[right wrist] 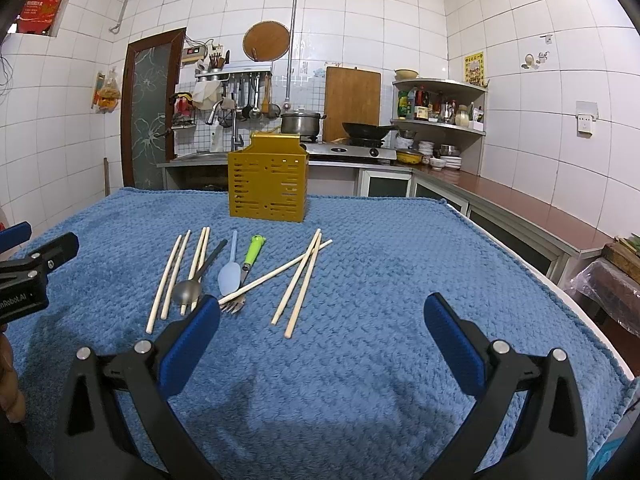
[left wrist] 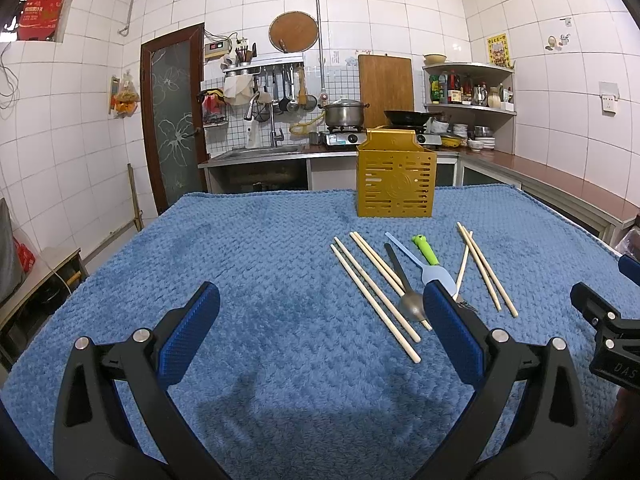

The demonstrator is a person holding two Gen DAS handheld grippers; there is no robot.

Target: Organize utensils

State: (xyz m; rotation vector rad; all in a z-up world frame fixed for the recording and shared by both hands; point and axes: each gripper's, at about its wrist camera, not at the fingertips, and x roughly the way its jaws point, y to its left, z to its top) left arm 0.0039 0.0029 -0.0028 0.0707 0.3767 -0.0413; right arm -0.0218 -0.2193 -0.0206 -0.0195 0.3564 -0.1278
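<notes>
A yellow perforated utensil holder (left wrist: 395, 178) (right wrist: 267, 186) stands upright at the far side of the blue towel. In front of it lie several wooden chopsticks (left wrist: 372, 292) (right wrist: 298, 284), a metal spoon with a dark handle (left wrist: 412, 304) (right wrist: 187, 291), a light blue plastic spoon (left wrist: 436, 276) (right wrist: 229, 276) and a green-handled fork (left wrist: 427, 252) (right wrist: 253, 251). My left gripper (left wrist: 320, 320) hovers open, left of and nearer than the utensils. My right gripper (right wrist: 322, 320) is open too, with a pair of chopsticks lying just beyond its gap. Neither holds anything.
The blue towel (left wrist: 260, 248) (right wrist: 400, 264) covers the whole table. Behind it run a kitchen counter with a sink (left wrist: 256, 154), a stove with a pot (right wrist: 301, 122) and a wok (right wrist: 366, 130), and a corner shelf (right wrist: 440, 100) with bottles.
</notes>
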